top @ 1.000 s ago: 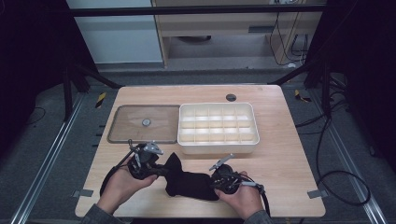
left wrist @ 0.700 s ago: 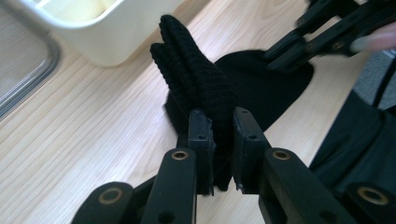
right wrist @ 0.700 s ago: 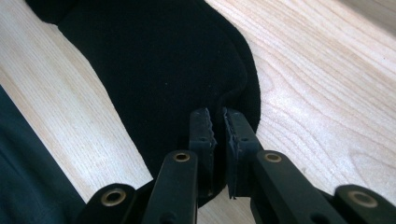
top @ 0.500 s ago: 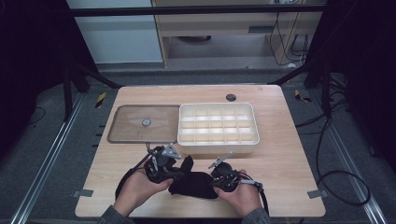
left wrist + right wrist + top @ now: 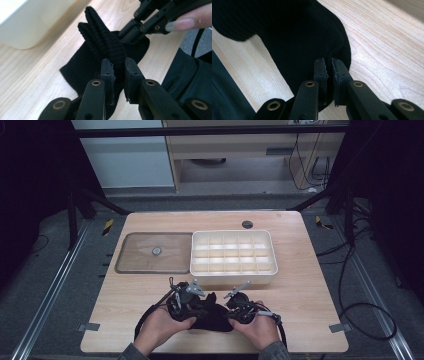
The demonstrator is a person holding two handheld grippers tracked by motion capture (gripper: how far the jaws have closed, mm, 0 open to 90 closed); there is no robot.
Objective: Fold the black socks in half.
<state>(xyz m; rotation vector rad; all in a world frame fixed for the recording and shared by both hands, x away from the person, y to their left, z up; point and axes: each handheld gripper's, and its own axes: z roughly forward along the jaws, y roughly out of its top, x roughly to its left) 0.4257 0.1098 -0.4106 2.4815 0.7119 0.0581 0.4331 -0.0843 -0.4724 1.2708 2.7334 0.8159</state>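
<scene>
Both forearms in from bottom edge, hands close together, low over bench. Left gripper [image 5: 196, 301] fingers [image 5: 108, 75] clamped, angled twd right gripper [image 5: 235, 306]. Right fingers [image 5: 321, 71] pinched near-shut too.

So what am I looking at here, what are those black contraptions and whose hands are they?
A person sits at a light wooden table, holding a black two-jaw hand tool in each hand. One camera looks down from above; one more rides on each tool, looking along its jaws. On the table lie a white plastic tray with small compartments and a flat brown-rimmed lid with a round knob. The left tool pinches a fold of a black knitted cloth, and the right tool pinches its edge.
</scene>
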